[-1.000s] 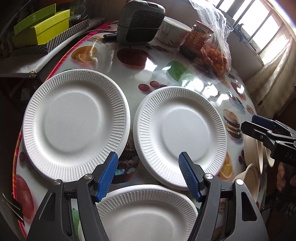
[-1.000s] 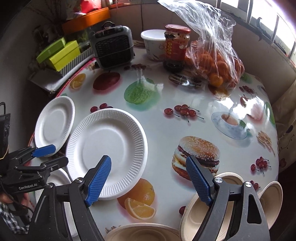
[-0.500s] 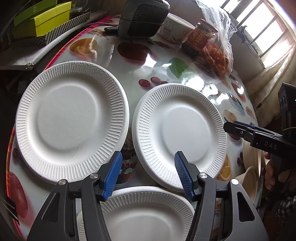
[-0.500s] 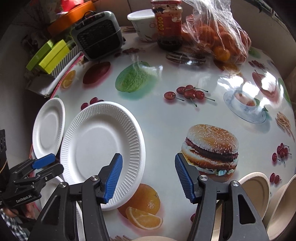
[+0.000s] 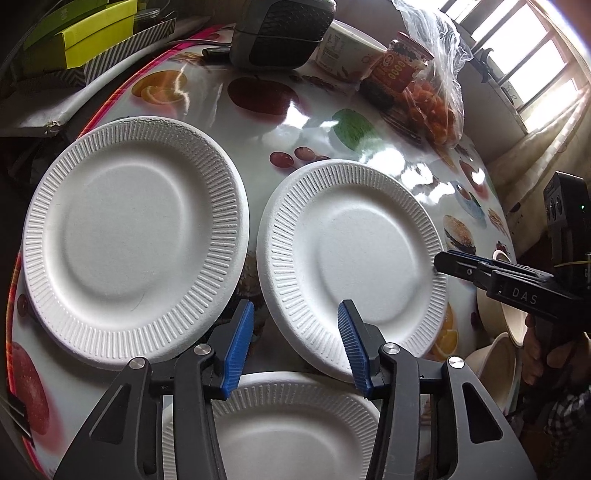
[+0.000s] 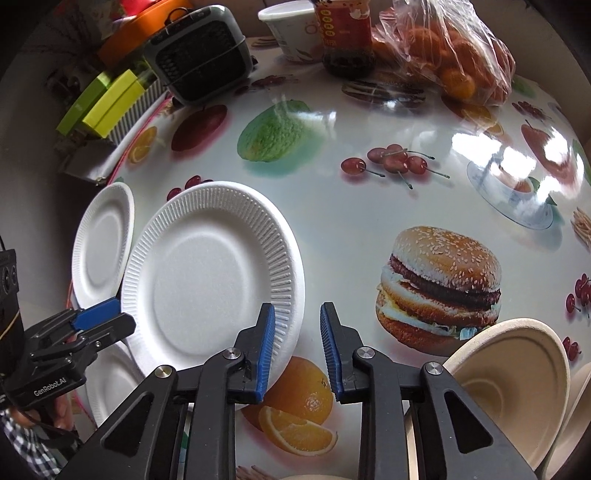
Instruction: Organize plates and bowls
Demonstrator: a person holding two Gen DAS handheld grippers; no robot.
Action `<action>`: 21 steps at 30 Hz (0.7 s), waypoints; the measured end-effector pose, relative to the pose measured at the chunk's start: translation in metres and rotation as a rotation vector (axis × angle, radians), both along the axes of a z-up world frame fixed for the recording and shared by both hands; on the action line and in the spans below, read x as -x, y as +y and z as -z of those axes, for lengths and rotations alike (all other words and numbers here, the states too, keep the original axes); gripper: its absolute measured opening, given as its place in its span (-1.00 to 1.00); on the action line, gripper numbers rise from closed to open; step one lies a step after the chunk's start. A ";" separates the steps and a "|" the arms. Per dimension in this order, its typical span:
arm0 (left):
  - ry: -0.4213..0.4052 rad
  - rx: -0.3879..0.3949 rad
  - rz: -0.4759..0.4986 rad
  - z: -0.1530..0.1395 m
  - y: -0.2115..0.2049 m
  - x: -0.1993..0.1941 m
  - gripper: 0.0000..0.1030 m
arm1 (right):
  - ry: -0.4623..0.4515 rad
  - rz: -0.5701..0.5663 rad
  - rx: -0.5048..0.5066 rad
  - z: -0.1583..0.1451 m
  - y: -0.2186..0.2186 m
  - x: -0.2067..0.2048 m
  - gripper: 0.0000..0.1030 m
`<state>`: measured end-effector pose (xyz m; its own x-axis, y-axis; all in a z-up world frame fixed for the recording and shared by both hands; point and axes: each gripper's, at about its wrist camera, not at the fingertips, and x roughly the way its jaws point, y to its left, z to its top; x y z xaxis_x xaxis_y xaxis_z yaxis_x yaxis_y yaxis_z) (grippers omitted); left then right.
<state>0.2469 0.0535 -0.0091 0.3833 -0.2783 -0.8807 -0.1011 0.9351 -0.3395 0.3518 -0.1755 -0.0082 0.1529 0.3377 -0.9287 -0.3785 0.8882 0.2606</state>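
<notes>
1. Left gripper (image 5: 295,343): hangs over the near-left rim of the centre plate (image 5: 351,266). Jaws are half spread and closing. The plate's edge and a strip of cloth show between them; neither blue pad is seen pressing on anything.
2. Right gripper (image 6: 297,343): at the opposite rim of the centre plate. Jaws are closing and stand a narrow gap apart. The ribbed rim lies between them, under the inner pad. Printed cloth shows between the rim edge and the outer pad, so no pinch is confirmed.
3. Near plate (image 5: 288,424): white, flat, directly in front of the centre plate and partly hidden by the left gripper. Whether the two rims overlap or only meet cannot be told.
4. Bowls (image 6: 517,387): beige, near the table's front edge, on the right gripper's side of the centre plate and apart from it. At least two are tilted against each other.
5. Left plate (image 5: 133,240): white, flat, just beside the centre plate on the side away from the bowls.
6. Table (image 6: 351,229): a glossy cloth printed with fruit and a burger; bare cloth lies beyond the centre plate.
7. Far edge, well behind the centre plate: grey heater (image 6: 203,51), white tub (image 6: 291,33), red-labelled jar (image 6: 347,37), bag of oranges (image 6: 450,55). Yellow-green boxes (image 6: 110,103) sit beside the heater, off the table.
</notes>
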 end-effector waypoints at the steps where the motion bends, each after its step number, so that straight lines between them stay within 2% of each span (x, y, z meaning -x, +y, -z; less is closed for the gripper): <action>1: 0.001 0.002 -0.001 0.000 0.000 -0.001 -0.06 | 0.001 0.001 -0.002 0.000 0.000 0.000 -0.60; 3: 0.002 0.008 0.001 0.000 -0.001 -0.001 -0.09 | 0.004 0.002 -0.009 0.001 -0.001 0.000 -0.62; 5: 0.005 0.014 0.005 0.001 -0.001 -0.003 -0.26 | 0.007 0.003 -0.010 0.002 -0.001 0.001 -0.65; 10: 0.006 0.009 0.009 0.001 -0.005 -0.004 -0.39 | 0.009 0.002 -0.013 0.002 -0.002 0.001 -0.70; 21: -0.006 -0.005 0.008 -0.002 -0.006 -0.004 -0.44 | -0.003 0.018 -0.024 -0.001 -0.005 0.003 -0.71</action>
<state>0.2510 0.0475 -0.0074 0.3860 -0.2769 -0.8799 -0.0913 0.9378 -0.3351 0.3486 -0.1805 -0.0075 0.1622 0.3570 -0.9199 -0.3632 0.8884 0.2808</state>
